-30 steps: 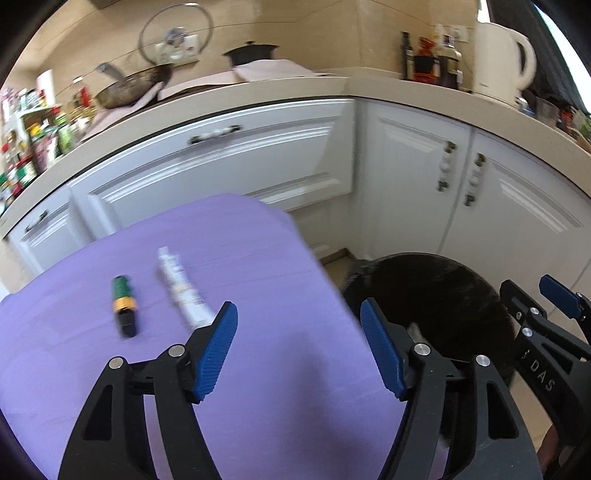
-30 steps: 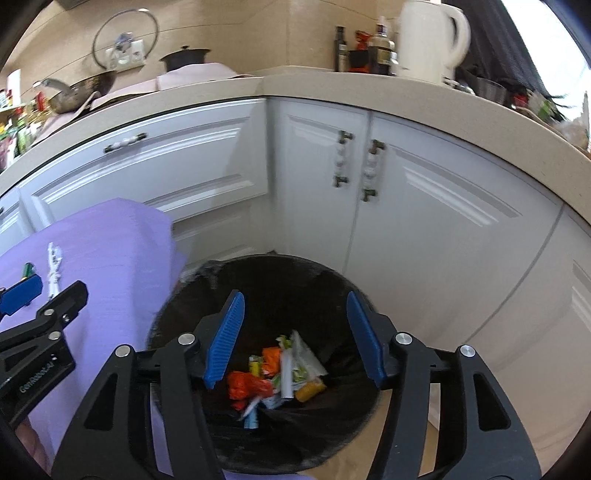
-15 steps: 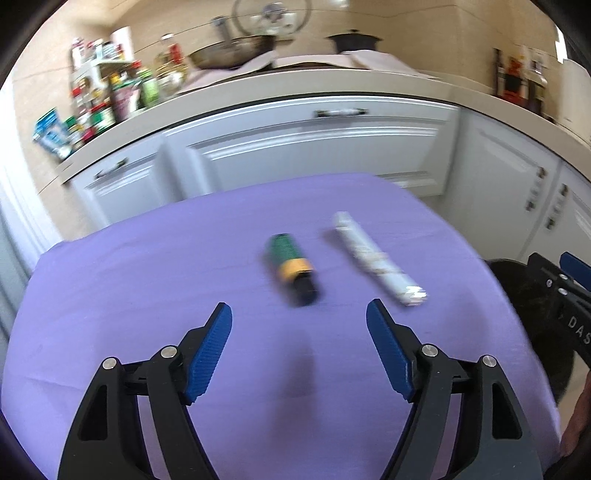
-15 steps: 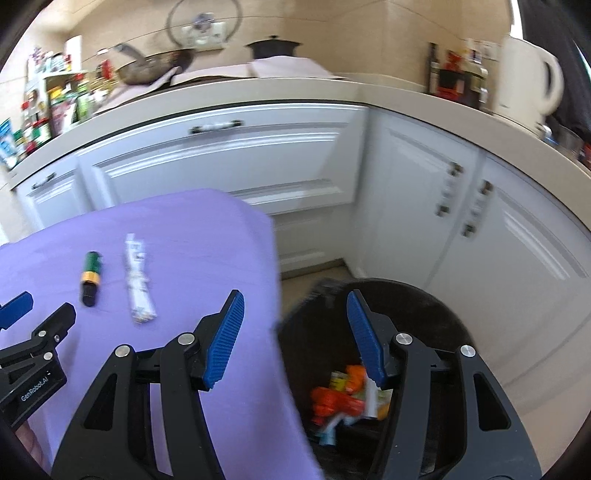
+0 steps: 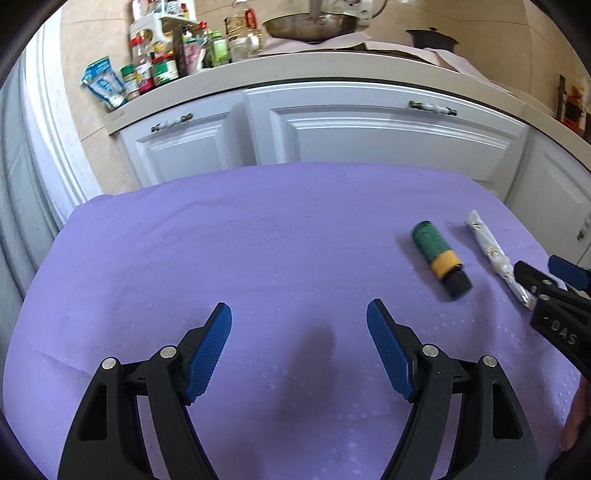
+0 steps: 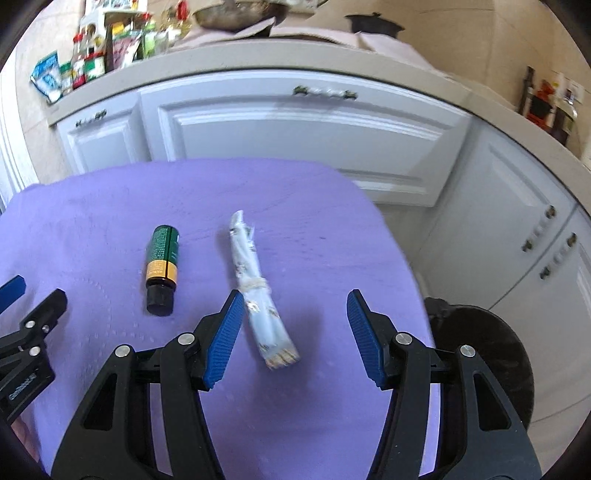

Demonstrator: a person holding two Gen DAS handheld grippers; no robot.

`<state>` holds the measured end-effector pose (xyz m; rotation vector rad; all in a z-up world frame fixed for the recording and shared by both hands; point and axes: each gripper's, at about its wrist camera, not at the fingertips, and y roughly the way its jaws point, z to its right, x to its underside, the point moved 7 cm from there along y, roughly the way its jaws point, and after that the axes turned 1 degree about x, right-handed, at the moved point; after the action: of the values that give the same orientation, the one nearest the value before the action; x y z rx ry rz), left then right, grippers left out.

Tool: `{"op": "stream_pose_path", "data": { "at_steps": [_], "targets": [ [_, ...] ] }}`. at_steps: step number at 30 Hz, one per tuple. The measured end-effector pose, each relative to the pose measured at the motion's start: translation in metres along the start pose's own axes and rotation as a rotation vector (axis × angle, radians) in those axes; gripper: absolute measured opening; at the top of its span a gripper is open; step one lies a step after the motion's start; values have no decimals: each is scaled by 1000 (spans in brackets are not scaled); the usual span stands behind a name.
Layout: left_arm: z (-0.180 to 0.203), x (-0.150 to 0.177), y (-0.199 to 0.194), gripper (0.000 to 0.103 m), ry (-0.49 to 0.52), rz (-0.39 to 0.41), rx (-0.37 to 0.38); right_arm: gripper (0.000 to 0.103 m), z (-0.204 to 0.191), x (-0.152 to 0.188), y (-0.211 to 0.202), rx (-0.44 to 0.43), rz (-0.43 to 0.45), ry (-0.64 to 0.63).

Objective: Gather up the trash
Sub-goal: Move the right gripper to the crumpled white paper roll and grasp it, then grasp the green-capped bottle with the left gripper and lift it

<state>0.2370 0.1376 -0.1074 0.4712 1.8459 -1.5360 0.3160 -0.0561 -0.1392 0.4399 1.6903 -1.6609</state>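
Observation:
On the purple cloth [image 5: 221,258] lie a small green bottle with an orange band and black cap [image 5: 439,258] [image 6: 161,264] and a rolled pale wrapper [image 5: 495,258] [image 6: 258,291]. My left gripper [image 5: 299,347] hangs open over bare cloth, well to the left of both items. My right gripper [image 6: 295,332] is open above the table's right part; the wrapper's near end lies between its blue fingers, closer to the left pad, with nothing gripping it. The right gripper's tips [image 5: 550,280] show at the edge of the left wrist view.
A black trash bin [image 6: 491,354] stands on the floor to the right of the table. White cabinets [image 5: 369,129] run behind, under a counter with spice jars [image 5: 159,66] and a pan [image 5: 310,26]. The left gripper [image 6: 22,314] shows at the left edge of the right wrist view.
Both grippers swung left from the bin to over the purple table. The bottle and wrapper shifted rightward in the left wrist view; the right gripper now straddles the wrapper's end.

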Motion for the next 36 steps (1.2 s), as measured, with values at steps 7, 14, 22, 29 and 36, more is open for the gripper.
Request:
{"op": "stream_pose_path", "data": {
  "at_steps": [7, 14, 22, 29, 36],
  "targets": [
    [-3, -1, 5, 74, -9, -11, 15, 44, -6, -2, 22, -7, -64, -15],
    [9, -2, 6, 75, 6, -14, 35, 18, -7, 0, 19, 0, -58, -42],
    [34, -10, 6, 75, 38, -5, 65, 17, 14, 2, 7, 58, -22, -7],
    [61, -20, 10, 75, 61, -2, 89, 17, 33, 0, 2, 74, -3, 38],
    [87, -31, 24, 76, 84, -13, 103, 18, 39, 2, 0, 59, 8, 60]
  ]
}}
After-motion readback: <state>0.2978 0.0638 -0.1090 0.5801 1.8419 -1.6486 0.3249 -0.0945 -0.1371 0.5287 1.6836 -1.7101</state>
